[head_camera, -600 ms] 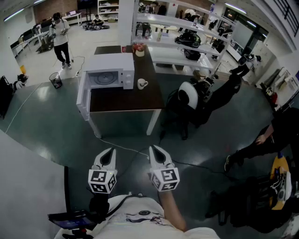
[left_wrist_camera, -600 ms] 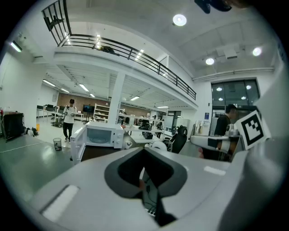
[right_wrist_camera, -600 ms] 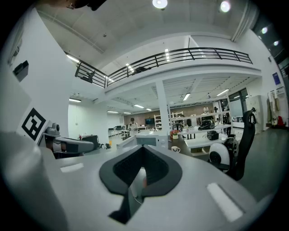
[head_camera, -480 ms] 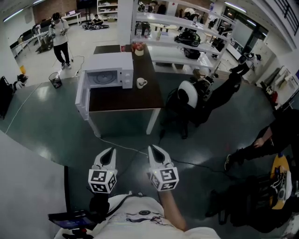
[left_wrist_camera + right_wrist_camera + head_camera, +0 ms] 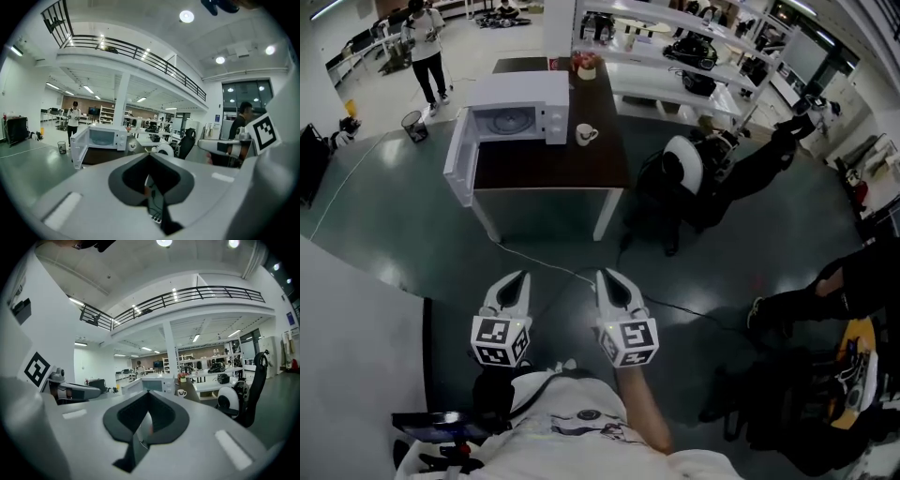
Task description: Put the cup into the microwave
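Note:
A white cup (image 5: 585,134) with a handle stands on the dark table (image 5: 553,169), just right of the white microwave (image 5: 514,117). The microwave's door (image 5: 457,161) hangs open to the left. Both grippers are far from the table, low in the head view above the floor. My left gripper (image 5: 522,277) and right gripper (image 5: 606,276) point at the table side by side, each shut and empty. The left gripper view shows the microwave (image 5: 107,138) and cup (image 5: 132,146) beyond the left gripper (image 5: 149,154). The right gripper view shows the cup (image 5: 182,393) past the right gripper (image 5: 149,393).
A black office chair (image 5: 680,187) with a white headrest stands right of the table. A cable (image 5: 546,273) runs across the floor between me and the table. A potted plant (image 5: 586,66) sits at the table's far end. One person (image 5: 427,42) stands far left, another sits at the right edge (image 5: 848,286).
The head view has shifted: table, microwave and cup now sit higher in the picture. Both grippers stay shut and side by side.

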Tool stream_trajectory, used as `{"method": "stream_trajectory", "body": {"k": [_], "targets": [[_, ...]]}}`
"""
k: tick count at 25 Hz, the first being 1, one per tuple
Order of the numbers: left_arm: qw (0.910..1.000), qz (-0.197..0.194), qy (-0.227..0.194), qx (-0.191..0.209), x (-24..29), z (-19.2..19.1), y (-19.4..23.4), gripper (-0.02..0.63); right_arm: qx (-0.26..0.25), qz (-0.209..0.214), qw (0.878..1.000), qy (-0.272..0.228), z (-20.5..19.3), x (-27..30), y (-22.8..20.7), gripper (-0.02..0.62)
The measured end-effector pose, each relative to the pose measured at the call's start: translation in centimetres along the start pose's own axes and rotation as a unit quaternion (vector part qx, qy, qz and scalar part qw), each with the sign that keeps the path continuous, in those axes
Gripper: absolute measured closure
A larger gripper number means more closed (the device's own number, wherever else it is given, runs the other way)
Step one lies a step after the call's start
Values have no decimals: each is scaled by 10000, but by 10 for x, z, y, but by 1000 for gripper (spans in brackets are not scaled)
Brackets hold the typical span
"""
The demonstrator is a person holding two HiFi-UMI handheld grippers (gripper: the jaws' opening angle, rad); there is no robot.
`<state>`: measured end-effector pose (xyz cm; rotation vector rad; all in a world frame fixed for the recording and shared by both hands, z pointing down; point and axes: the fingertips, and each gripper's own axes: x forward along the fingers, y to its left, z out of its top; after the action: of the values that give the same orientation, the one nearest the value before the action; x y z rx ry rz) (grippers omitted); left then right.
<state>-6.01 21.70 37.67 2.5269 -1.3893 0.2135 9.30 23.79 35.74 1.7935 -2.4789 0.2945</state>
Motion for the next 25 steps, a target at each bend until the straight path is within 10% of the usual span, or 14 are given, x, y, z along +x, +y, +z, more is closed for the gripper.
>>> {"method": "stream_trajectory", "body": {"k": [25], "targets": [[9994, -33, 197, -299, 59, -5, 17, 607, 182, 72, 9990, 398, -8, 48, -22, 594]]}}
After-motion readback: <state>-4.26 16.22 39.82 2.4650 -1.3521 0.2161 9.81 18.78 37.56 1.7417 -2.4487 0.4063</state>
